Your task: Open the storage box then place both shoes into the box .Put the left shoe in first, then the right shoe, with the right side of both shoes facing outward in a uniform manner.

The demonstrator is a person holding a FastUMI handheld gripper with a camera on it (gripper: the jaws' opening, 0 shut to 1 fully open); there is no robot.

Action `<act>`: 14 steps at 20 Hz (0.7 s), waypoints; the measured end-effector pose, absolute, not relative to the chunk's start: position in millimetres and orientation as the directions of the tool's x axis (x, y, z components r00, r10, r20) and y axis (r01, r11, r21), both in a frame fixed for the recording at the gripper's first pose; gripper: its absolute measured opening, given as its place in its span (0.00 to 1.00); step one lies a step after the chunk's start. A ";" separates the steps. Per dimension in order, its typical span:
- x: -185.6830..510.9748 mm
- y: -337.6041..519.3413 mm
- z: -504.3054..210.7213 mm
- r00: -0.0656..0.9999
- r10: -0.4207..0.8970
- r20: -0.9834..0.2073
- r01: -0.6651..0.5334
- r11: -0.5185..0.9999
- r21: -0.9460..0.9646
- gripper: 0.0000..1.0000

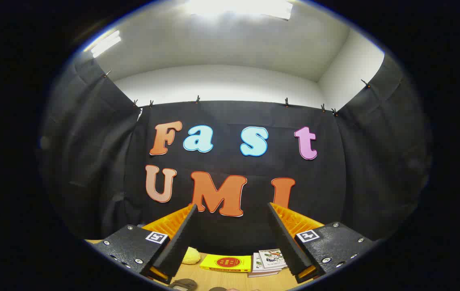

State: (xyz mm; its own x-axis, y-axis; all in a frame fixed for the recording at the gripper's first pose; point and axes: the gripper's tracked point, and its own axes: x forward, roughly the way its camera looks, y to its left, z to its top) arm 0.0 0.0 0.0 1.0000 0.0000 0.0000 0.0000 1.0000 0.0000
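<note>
Gripper (232, 238): fingers spread wide apart, nothing between them, tips raised toward the booth wall rather than down at the work surface. Each finger carries a square black-and-white marker on its base block.

Task items: no shoe and no storage box can be made out in the gripper view; their position cannot be told from here.

Wooden table (230, 281): a narrow strip of it shows between and below the fingers.
- Yellow flat box (226, 263) with a round red label, lying flat near the table's far edge, between the two fingers.
- Stack of booklets (269, 260), just beside the yellow box on its right, close to the right finger; printed covers, top one slightly fanned off the ones beneath.
- Pale yellow soft lump (191, 256), left of the yellow box, partly hidden behind the left finger; what it is cannot be told.
- Dark rounded object (182, 285) at the near edge of the table, below the left finger, cut off; unidentified.

Behind the table: black cloth wall (92, 161), clipped along its top edge with small clamps. Above it a white wall and ceiling with a bright ceiling light (238, 8).
</note>
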 end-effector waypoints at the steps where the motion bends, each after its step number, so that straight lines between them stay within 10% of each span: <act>1: 0.4 -1.4 -2.5 1.000 0.000 -0.010 0.000 1.000 -0.003 0.99; 14: 4.0 -12.8 -19.8 0.999 -0.009 -0.042 0.011 0.999 0.037 0.99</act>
State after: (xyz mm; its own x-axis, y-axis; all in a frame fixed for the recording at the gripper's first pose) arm 4.0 -12.8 -19.8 0.9991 -0.0094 -0.0418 0.0109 0.9992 0.0373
